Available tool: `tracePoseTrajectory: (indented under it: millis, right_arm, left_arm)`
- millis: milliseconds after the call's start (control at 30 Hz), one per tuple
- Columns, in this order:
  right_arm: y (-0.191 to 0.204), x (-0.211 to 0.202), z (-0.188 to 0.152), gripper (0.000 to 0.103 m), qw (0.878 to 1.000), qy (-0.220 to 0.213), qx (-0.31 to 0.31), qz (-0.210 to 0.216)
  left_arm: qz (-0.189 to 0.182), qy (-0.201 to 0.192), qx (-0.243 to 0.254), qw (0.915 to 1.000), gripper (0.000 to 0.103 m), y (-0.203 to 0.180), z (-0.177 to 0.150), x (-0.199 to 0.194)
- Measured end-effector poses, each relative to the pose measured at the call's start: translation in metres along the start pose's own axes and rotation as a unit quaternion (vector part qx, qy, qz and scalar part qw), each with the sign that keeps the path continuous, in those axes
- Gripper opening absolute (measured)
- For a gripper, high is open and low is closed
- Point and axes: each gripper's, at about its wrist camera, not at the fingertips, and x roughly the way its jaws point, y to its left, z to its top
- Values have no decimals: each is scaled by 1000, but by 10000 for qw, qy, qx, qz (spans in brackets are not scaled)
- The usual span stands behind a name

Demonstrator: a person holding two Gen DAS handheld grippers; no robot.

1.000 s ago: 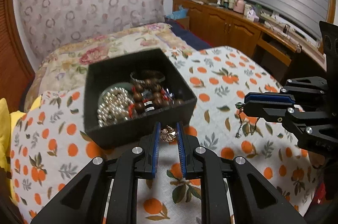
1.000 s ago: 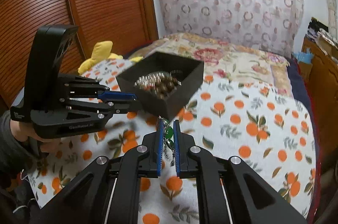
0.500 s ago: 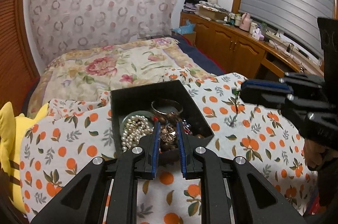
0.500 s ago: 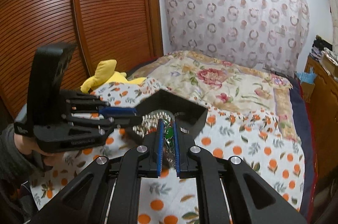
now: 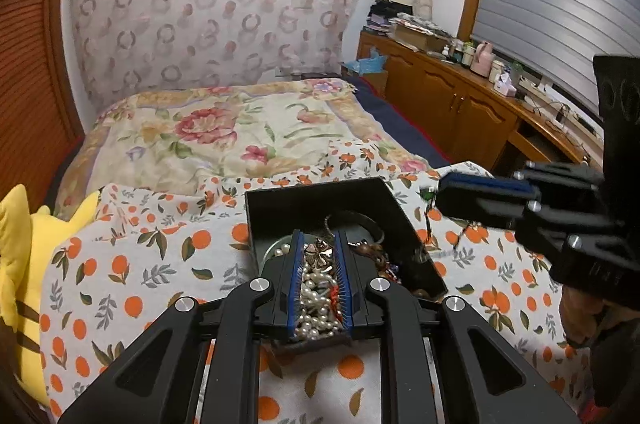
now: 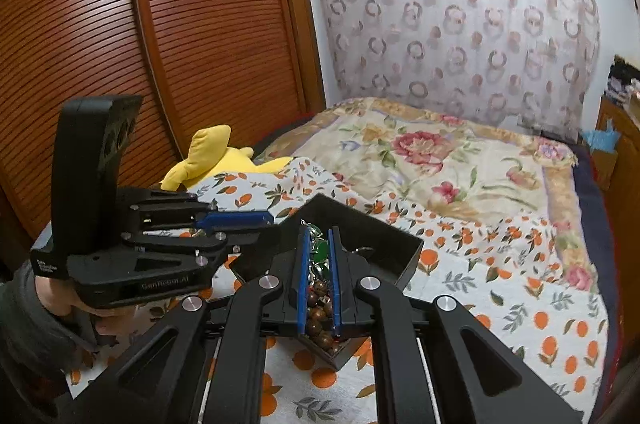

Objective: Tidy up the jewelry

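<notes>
A black open jewelry box sits on the orange-print bedspread, holding pearls, wooden beads and a bangle. My left gripper is shut on a rose-gold flower-shaped piece and holds it above the box. My right gripper is shut on a green-stone chain bracelet and holds it over the box from the other side. The right gripper also shows in the left wrist view, and the left gripper in the right wrist view.
A yellow plush toy lies at the bed's left edge beside a wooden slatted wardrobe. A floral quilt covers the far bed. A cluttered wooden cabinet runs along the right wall.
Both grippers rose and moved forward over the box, each still holding its piece; the box now lies directly beneath the fingertips.
</notes>
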Motion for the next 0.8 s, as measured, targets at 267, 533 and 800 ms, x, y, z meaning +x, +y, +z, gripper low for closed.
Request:
tracePoseTrajectory:
  millis: [267, 533, 800]
  right_arm:
    - [-2, 9, -7, 15, 9999, 160, 9, -65]
    - [-6, -2, -15, 20, 9997, 139, 41, -197]
    - [-3, -26, -28, 20, 9986, 21, 119, -506]
  left_arm:
    - [39, 14, -37, 10000, 14, -1, 3, 9]
    - [113, -27, -36, 9999, 19, 0, 9, 13]
    - [383, -183, -32, 9991, 66, -8, 3, -1]
